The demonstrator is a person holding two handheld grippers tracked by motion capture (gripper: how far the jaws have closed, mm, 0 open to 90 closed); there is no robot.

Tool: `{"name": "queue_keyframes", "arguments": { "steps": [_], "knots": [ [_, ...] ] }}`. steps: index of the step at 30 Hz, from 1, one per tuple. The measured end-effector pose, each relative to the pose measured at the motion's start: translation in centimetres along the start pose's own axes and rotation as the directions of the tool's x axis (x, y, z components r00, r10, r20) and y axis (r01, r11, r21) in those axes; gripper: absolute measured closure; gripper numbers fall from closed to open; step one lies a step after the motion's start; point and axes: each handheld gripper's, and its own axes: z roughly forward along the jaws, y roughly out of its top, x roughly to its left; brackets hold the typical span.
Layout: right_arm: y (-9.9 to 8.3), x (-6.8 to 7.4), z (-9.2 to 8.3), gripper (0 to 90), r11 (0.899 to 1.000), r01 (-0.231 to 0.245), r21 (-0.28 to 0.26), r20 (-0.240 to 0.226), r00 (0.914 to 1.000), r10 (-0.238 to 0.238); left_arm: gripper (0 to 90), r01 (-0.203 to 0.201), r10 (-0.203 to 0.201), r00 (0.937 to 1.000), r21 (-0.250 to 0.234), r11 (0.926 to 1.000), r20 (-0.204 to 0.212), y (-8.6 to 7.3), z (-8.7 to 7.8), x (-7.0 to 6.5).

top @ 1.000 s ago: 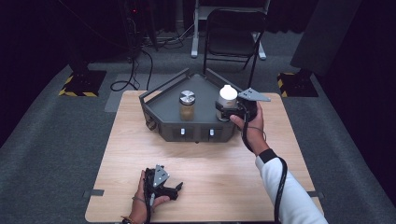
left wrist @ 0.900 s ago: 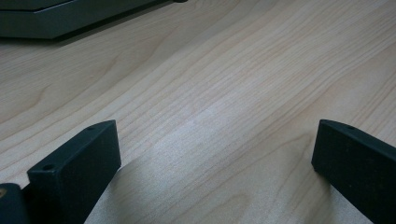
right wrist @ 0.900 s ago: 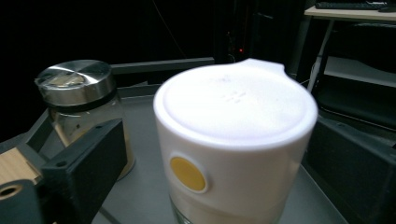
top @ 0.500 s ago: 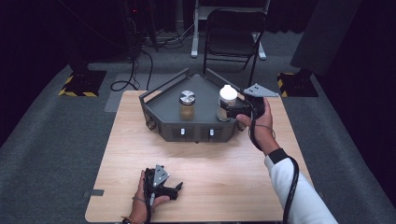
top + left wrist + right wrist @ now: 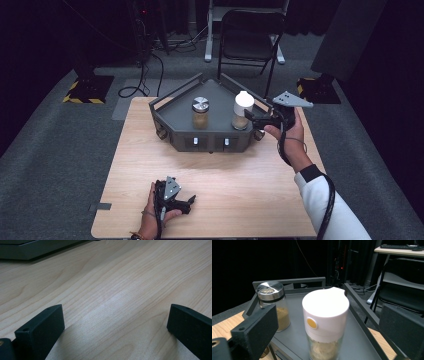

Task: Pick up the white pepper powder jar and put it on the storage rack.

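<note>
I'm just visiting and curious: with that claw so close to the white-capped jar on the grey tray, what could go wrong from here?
The right claw, whose jaws have just been opening, stands open right beside the white-capped jar. A sideways nudge could tip this tall jar. If it falls, it might knock the metal-lidded jar standing near it on the tray. The tray's raised rim could also catch the claw as it pulls away.

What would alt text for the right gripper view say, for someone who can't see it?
A white-capped jar of pale powder stands upright on a grey tray, framed by the right gripper and its wide-open black jaws, which do not touch it. Behind it to the left stands a metal-lidded glass shaker of tan powder.
</note>
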Motion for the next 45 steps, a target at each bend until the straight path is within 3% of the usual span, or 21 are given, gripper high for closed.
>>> {"name": "queue_keyframes", "arguments": {
  "steps": [11,17,35,45],
  "knots": [
    [-1.8,-0.3,-2.4,2.1,1.000,0.008,-0.007,-0.012,0.9999,-0.008,1.0,0.000,0.000,1.0000,-0.001,1.0000,-0.001,0.0,0.0,0.0],
    [-3.3,0.0,-3.5,2.1,1.000,0.021,-0.002,0.008,0.9998,-0.021,1.0,-0.001,0.001,1.0000,-0.001,1.0000,-0.001,0.0,0.0,0.0],
    [-8.7,0.7,-6.4,2.2,0.999,0.028,0.016,0.000,0.9996,-0.028,1.0,-0.005,0.005,1.0000,-0.002,1.0000,-0.001,0.0,0.0,0.0],
    [-11.6,1.2,-7.6,2.3,0.998,0.036,0.053,0.000,0.9993,-0.036,1.1,-0.004,0.004,1.0000,-0.001,1.0000,0.000,0.0,0.0,0.0]
  ]
}}
